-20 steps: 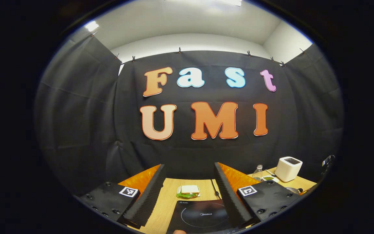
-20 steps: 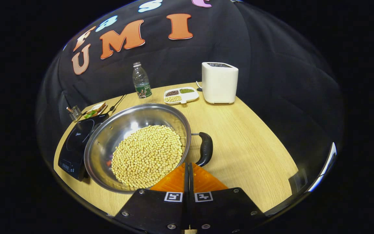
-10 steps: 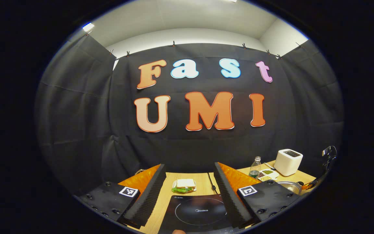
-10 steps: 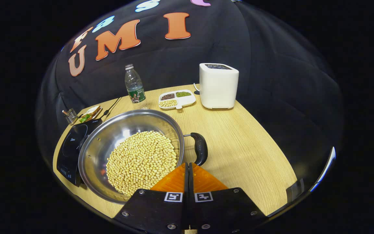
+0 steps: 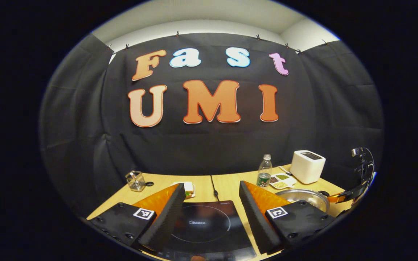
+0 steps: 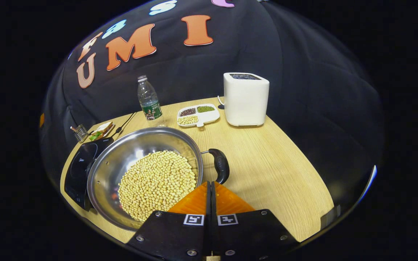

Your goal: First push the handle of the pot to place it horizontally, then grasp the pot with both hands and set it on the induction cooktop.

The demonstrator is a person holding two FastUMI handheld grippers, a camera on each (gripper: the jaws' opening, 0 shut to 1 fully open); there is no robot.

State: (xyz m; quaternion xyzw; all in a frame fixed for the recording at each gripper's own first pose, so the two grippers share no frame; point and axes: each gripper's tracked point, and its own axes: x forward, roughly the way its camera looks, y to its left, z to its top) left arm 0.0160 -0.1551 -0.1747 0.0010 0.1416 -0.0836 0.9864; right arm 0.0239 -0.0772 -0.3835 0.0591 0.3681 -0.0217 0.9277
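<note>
In the right gripper view a steel pot [image 6: 129,152] full of pale beans sits on the wooden table [image 6: 274,166]. Its black handle [image 6: 220,169] sticks out on the right side of the rim. My right gripper [image 6: 209,184] is shut with nothing in it, its tips just in front of the handle's near end. A black induction cooktop [image 6: 82,163] lies left of the pot. In the left gripper view my left gripper [image 5: 212,188] is open above the cooktop [image 5: 201,226], and the pot [image 5: 303,197] and the other gripper [image 5: 357,181] show at the right.
At the back of the table stand a white toaster [image 6: 246,98], a divided dish of beans [image 6: 197,115] and a water bottle [image 6: 148,98]. A sandwich on a plate [image 6: 102,129], a small wire holder [image 6: 80,133] and the cooktop's cord [image 5: 214,188] sit behind the cooktop.
The left gripper view has tilted downward, bringing more of the table and cooktop into sight. The right gripper has shifted slightly, staying shut near the handle; the pot sits a little lower left.
</note>
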